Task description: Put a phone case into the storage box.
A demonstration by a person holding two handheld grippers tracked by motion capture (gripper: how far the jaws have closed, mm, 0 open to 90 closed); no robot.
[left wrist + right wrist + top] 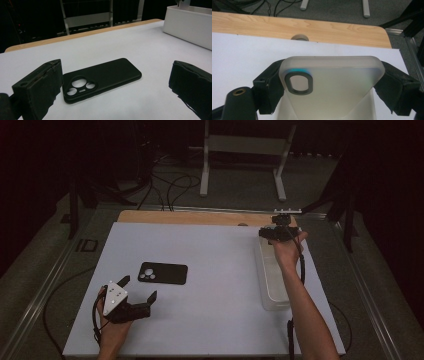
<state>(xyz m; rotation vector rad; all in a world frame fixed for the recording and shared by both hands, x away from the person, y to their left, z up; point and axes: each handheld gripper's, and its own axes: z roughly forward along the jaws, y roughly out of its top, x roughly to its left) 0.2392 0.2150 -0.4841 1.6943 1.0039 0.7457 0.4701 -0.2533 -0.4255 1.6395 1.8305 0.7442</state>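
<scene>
At lower left of the high view the left gripper [142, 290] rests on the white table [220, 320], fingers [40, 87] spread and empty, the flat black rubbery phone case [163, 273] lying just ahead of it. At upper right the right gripper [332, 82] grasps a frosted translucent phone case [337, 82] by its edges above the clear plastic bin [270, 290]. Judging by this, one case is lifted; the black one waits untouched
</scene>
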